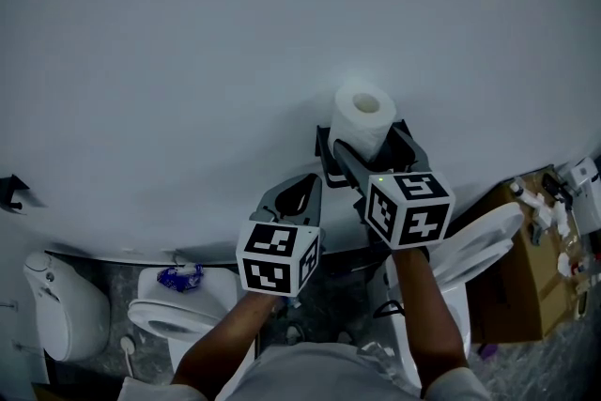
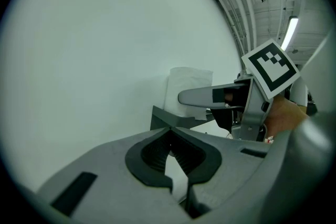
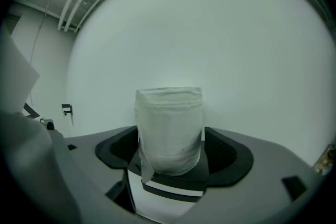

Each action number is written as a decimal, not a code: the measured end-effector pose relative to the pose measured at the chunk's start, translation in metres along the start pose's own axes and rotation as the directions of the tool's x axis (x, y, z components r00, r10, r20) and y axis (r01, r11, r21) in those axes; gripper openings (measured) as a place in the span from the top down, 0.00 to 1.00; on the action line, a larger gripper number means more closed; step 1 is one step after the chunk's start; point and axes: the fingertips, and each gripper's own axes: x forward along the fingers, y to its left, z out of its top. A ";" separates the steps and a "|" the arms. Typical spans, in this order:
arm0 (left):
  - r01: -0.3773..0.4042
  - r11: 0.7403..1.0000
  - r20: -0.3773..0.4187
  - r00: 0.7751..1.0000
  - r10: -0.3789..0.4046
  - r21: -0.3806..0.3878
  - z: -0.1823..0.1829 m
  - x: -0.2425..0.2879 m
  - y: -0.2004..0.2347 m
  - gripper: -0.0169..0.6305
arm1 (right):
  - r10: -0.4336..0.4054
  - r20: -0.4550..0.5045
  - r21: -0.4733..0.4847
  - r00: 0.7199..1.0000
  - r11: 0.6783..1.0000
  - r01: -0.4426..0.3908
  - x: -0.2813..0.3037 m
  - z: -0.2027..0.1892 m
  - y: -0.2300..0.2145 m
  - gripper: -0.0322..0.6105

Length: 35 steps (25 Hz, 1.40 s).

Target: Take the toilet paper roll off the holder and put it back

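Left gripper (image 1: 312,183): held just left of the toilet paper roll (image 1: 364,113), jaws closed together.
Right gripper (image 1: 369,150): jaws spread wide around the toilet paper roll, not pressed on it.

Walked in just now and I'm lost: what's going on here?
A person is working at a holder on the wall with a gripper in each hand. The roll stands upright on the holder. The right gripper is open, with the roll between its jaws but not squeezed. The left gripper is shut and empty, and sits off to the left of the roll. Nothing is lifted right now.
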 end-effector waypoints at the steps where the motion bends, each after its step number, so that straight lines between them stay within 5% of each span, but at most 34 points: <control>1: 0.004 1.000 0.000 1.000 -0.004 0.001 0.000 0.000 0.001 0.97 | 0.002 -0.003 0.000 1.000 1.000 -0.002 0.001 0.000 0.001 0.38; 35: 0.051 0.998 0.016 0.999 -0.051 0.026 0.008 -0.007 -0.016 0.97 | -0.032 0.046 -0.031 0.998 0.999 0.033 -0.017 0.012 0.000 0.39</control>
